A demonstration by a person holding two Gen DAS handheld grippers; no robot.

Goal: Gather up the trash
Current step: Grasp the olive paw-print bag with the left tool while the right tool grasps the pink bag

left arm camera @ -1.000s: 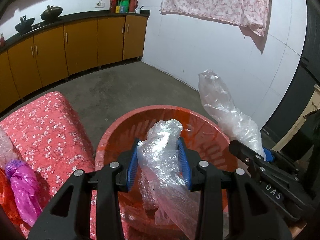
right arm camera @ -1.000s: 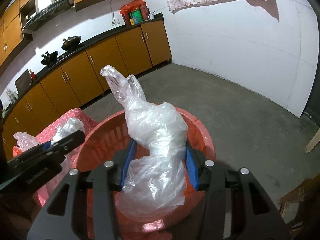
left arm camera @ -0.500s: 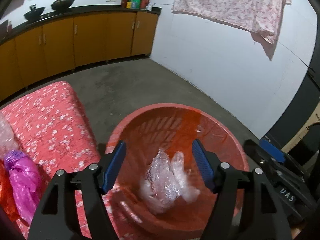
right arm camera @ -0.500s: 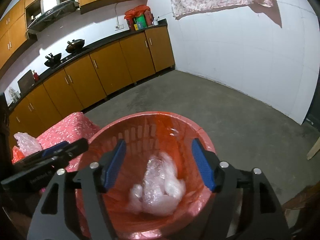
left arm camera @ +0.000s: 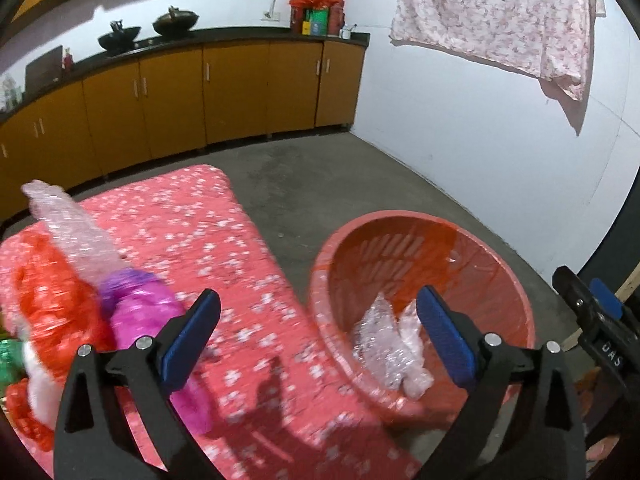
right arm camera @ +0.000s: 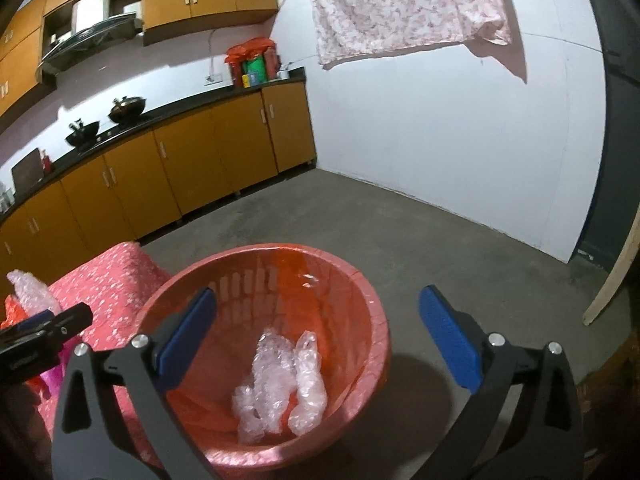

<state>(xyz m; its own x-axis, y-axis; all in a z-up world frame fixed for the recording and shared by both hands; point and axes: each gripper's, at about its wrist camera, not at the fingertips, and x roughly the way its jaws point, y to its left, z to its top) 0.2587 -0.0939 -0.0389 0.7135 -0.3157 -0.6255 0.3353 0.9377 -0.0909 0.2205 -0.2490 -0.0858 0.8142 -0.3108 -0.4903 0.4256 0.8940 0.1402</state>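
Note:
A red plastic basket (right arm camera: 360, 292) (left arm camera: 516, 280) stands on the concrete floor, with crumpled clear plastic wrap (right arm camera: 280, 384) (left arm camera: 390, 344) lying at its bottom. My right gripper (right arm camera: 318, 338) hovers above the basket, jaws opening wide, nothing between them. My left gripper (left arm camera: 318, 334) has its jaws opening wide too, empty, over the edge of the red flowered cloth (left arm camera: 200, 232) beside the basket. On that cloth at the left lie a purple bag (left arm camera: 140, 304), a red bag (left arm camera: 52, 304) and a clear bubble-wrap piece (left arm camera: 68, 224).
Orange kitchen cabinets (right arm camera: 180, 168) under a black counter run along the back wall, with woks (right arm camera: 126, 108) on top. A flowered sheet (right arm camera: 400, 4) hangs on the white wall. A wooden plank (right arm camera: 612, 276) leans at the right. Bare concrete floor (right arm camera: 420, 248) lies beyond the basket.
Both grippers let go of their plastic pieces, which dropped into the basket, and the jaws spread wide. The left gripper swung left toward the flowered cloth.

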